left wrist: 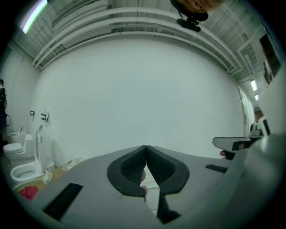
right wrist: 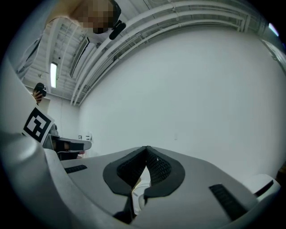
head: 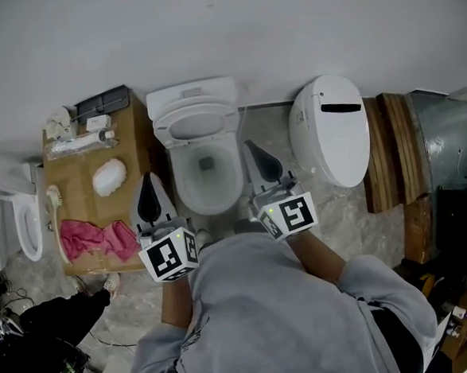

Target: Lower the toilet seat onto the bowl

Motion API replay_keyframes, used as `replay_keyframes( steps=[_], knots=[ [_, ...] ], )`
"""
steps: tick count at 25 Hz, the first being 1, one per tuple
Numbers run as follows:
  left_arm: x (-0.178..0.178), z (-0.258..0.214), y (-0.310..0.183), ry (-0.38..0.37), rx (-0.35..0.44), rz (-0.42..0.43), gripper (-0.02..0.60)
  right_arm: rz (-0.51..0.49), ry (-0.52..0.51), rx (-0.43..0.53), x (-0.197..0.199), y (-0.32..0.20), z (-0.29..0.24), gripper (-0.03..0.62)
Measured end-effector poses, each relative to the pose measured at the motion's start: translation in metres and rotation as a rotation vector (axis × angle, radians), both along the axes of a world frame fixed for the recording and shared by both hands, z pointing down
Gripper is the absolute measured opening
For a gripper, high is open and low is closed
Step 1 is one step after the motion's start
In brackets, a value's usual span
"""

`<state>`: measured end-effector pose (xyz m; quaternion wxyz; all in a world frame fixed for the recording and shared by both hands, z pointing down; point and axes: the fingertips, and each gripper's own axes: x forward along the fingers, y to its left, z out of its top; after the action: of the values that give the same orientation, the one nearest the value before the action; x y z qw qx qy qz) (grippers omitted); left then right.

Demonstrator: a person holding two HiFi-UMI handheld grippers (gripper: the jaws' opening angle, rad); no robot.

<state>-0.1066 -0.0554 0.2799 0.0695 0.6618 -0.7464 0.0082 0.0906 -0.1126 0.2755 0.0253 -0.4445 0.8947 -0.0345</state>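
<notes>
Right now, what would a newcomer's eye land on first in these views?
A white ceramic toilet sits centre frame against the wall, open, its seat ring apparently up. The left gripper and right gripper flank it, both shut and empty. A crumpled pink cloth lies on the brown cardboard surface at left; a second white toilet, lid closed, stands at right.

Looks along the left gripper [left wrist: 145,150], jaws closed tip to tip, nothing clamped between the dark ribbed pads. Faces a plain white wall [left wrist: 143,94] under a ribbed ceiling [left wrist: 134,22]. At the far left, shows a white toilet [left wrist: 22,172], a second toilet [left wrist: 12,150] beyond it and a pink cloth [left wrist: 27,192] nearer. At the right, catches the right gripper [left wrist: 220,143] side-on.
</notes>
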Motion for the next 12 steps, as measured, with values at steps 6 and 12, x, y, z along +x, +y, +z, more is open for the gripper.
replay_keyframes(
  steps=[6, 12],
  knots=[
    [0.024, -0.01, -0.032, -0.007, 0.006, -0.04, 0.0, -0.027, -0.011, -0.003, 0.025, -0.044, 0.003, -0.002],
    [0.021, -0.01, -0.042, -0.027, -0.009, -0.068, 0.0, -0.051, 0.01, -0.009, 0.025, -0.069, 0.016, -0.002]
  ],
)
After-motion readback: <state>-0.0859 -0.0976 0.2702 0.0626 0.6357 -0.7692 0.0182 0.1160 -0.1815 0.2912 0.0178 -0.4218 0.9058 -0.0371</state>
